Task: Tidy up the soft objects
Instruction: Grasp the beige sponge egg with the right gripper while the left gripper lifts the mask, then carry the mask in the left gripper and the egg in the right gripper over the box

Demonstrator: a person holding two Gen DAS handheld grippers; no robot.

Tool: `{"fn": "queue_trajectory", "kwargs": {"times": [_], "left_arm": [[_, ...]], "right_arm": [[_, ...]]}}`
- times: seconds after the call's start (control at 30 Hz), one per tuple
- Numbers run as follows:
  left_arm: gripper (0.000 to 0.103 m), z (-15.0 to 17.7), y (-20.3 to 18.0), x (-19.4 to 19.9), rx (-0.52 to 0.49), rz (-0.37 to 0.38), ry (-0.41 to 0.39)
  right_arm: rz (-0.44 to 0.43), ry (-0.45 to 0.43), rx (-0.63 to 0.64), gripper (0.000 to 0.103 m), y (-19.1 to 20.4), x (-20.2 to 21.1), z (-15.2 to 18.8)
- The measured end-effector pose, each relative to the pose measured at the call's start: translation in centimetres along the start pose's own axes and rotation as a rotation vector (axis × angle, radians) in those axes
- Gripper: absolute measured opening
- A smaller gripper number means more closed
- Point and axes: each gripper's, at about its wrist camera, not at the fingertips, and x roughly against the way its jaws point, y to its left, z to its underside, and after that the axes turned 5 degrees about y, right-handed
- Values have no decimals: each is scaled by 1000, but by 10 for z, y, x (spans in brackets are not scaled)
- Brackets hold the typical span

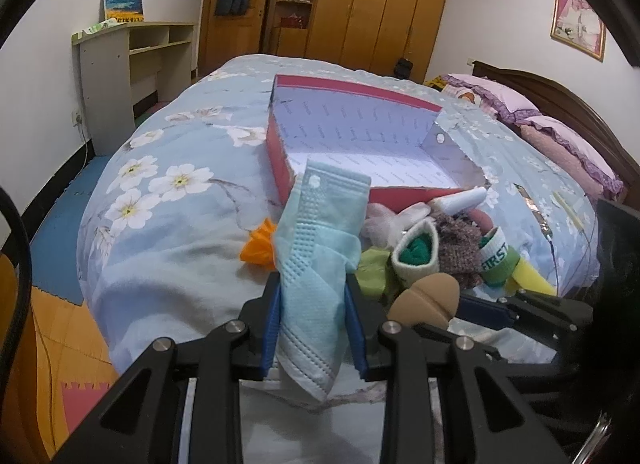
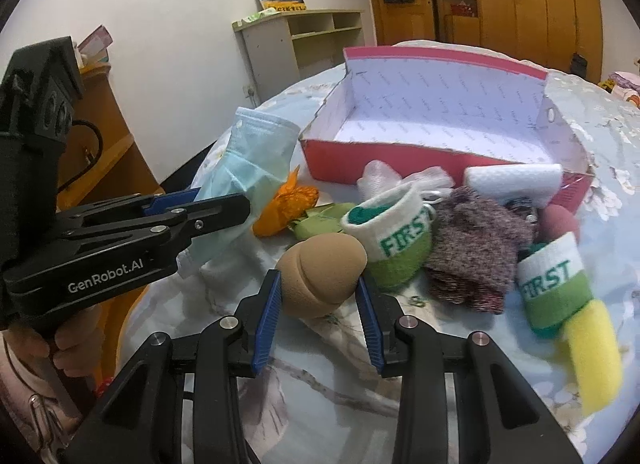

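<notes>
Barely started: the red cardboard box with white printed lining point(image 2: 436, 119), near the middle of the floral blue bedspread point(image 1: 168, 191), is empty. The left gripper point(image 1: 314, 324) is clamped on a crumpled light-blue pleated face mask point(image 1: 316, 248) held above the bed, and the right gripper point(image 2: 318, 316) is squeezing a tan egg-shaped makeup sponge point(image 2: 320, 272) (still not over the box). Left in the pile against the box's near wall: two white-green "FIRST" wristbands point(image 2: 394, 240), a purple-grey knitted cloth point(image 2: 476, 248), a yellow foam sponge point(image 2: 596, 360), an orange crumpled piece point(image 2: 284, 203) and a white foam roll point(image 2: 516, 179).
</notes>
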Motion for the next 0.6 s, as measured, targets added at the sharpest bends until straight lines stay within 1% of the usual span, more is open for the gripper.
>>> {"fn": "queue_trajectory", "kwargs": {"times": [0.23,0.47,0.6], "left_arm": [[30,-17,-12,-1,-14,20,-3],[31,-40,-17,-5,-7,51,0],[31,-54,-22,-6,-18,54,-11]], "right_arm": [[4,-22,15,38,-8,21,-5],[17,-58,19,38,-14,35,-23],[38,-78,18,38,-19,39,-34]]}}
